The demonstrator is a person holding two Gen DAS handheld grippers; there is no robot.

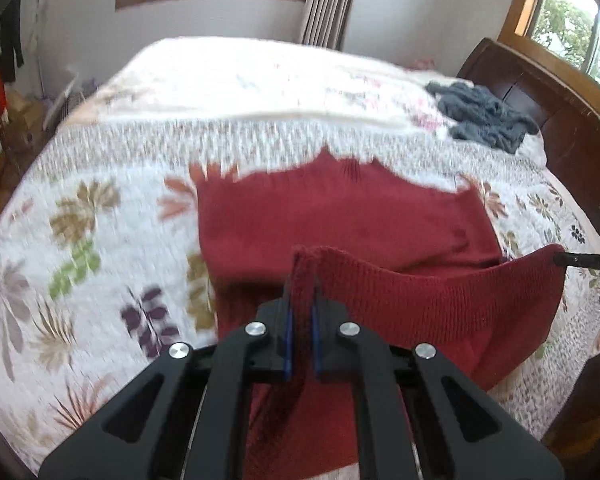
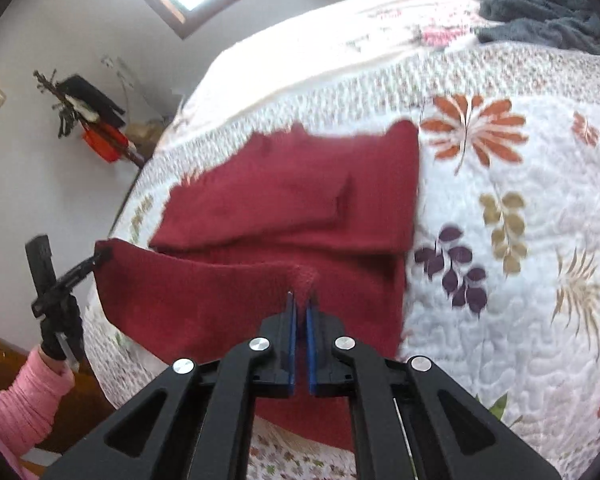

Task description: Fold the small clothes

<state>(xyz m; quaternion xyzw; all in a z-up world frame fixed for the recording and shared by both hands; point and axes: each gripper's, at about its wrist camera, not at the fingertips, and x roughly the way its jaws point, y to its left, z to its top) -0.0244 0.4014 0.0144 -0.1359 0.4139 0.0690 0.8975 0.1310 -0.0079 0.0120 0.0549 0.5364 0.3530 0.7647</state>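
Left wrist view: left hand-held gripper [image 1: 301, 280] pinches red sweater [image 1: 340, 208] hem; right hand-held gripper [image 2: 301, 300] clamps opposite corner, lifted above quilt [image 2: 520, 320].

- The dark red knitted garment [image 1: 340, 216] is soft matt cloth with a ribbed, coarse weave along its lifted hem.
- The white floral quilted bedspread [image 2: 520, 320] is stitched cotton-like cloth, puckered and matt.
- The left tongs [image 1: 301, 300] and right tongs [image 2: 301, 312] are matt black plastic with shiny round metal rivets and smooth blue pads [image 2: 310, 344].
- The crumpled grey towel [image 1: 484, 114] looks nubbly and thick.
- The dark brown wooden headboard [image 1: 540, 88] has a polished sheen.
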